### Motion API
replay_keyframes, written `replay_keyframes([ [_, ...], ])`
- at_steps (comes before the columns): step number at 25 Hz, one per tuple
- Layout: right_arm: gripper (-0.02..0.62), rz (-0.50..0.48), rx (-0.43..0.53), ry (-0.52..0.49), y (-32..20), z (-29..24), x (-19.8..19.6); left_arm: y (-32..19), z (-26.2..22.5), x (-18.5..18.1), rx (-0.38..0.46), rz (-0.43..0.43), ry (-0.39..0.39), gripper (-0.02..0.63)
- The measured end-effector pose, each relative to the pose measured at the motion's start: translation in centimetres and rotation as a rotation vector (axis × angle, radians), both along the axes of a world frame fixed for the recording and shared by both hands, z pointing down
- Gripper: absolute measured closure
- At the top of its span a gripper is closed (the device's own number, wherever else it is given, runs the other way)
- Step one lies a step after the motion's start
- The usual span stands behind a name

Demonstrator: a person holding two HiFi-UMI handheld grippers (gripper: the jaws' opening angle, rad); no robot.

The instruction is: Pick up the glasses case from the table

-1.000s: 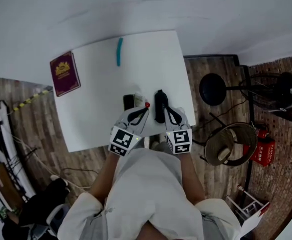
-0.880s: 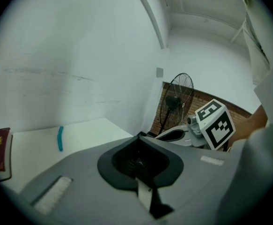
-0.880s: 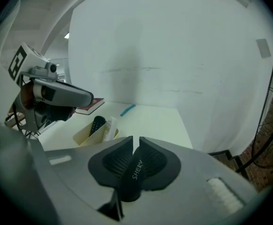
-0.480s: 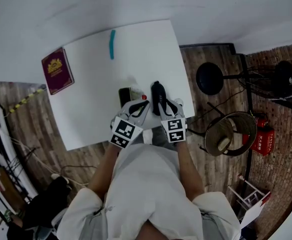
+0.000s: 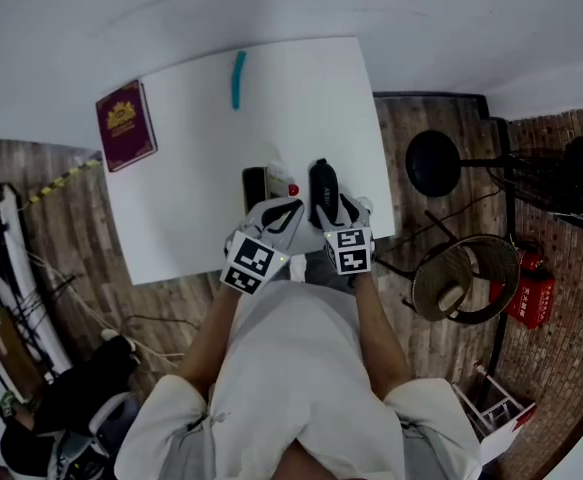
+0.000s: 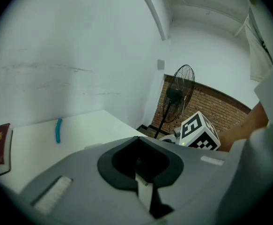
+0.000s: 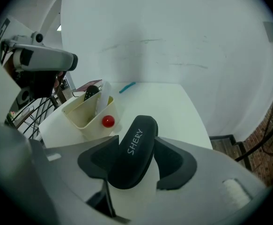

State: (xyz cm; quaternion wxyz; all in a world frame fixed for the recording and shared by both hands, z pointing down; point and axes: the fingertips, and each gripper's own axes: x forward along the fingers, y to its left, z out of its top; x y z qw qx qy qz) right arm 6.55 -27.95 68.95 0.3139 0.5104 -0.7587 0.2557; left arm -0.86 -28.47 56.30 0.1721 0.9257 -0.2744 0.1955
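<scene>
Maroon booklet [image 5: 126, 138] lies at far left of white table [image 5: 191, 198]. Left gripper [image 5: 285, 209]: jaws pressed together, empty. Black glasses case [image 5: 321, 190] lies on the table, near right, between the opening jaws of right gripper [image 7: 137, 144]; not clamped.

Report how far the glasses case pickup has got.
Done: the right claw has the case between its jaws, one pad on each side. In hand: the jaws are opening and do not look clamped on it. Left: close on the case and lift it, since it lies flat on the table.
</scene>
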Motion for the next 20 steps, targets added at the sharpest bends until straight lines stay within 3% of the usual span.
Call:
replay_keyframes([
  [20,0.233,0.01,-0.134,-0.19,-1.2,4.0,-1.2,0.3,1.1,1.2,-0.025,-0.037,-0.035,0.588],
])
